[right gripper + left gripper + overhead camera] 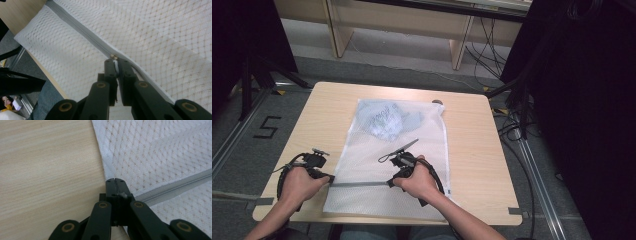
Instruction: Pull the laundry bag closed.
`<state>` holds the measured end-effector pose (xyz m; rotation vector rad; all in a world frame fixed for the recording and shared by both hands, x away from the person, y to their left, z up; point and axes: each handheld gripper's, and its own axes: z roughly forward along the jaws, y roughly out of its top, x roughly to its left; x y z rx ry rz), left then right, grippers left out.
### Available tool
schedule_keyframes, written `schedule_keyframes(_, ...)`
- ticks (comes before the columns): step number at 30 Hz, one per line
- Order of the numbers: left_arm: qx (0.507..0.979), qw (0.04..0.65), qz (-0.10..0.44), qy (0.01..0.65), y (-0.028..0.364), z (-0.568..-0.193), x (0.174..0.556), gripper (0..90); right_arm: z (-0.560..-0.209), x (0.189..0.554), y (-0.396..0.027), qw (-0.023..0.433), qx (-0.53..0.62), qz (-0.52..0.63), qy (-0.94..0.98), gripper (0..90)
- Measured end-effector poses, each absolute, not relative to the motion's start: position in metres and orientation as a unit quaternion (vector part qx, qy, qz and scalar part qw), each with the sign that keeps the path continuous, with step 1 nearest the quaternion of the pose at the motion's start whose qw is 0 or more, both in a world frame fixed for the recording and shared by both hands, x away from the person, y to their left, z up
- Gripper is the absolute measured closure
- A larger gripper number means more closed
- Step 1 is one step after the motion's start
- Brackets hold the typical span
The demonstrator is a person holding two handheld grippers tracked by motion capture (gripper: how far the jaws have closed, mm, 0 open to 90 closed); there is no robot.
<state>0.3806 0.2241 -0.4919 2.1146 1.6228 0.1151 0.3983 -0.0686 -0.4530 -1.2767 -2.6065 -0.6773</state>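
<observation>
Wooden table is lying bare left of the left gripper, with its near edge just below both hands. That gripper's jaws are pinching shut on the left end of the grey zipper, at the mesh bag's left edge. Right of them, the right gripper is clamping shut on the zipper pull; more bare wood is stretching beyond the bag's right edge.
</observation>
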Motion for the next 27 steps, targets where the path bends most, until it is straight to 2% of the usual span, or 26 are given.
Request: schedule_keyframes(27, 0.77, 0.234, 0.042, 0.592, 0.224, -0.492, 0.381, 89.9, -0.454, 0.398, -0.084, 0.076, -0.436, -0.235, -0.866, 87.0)
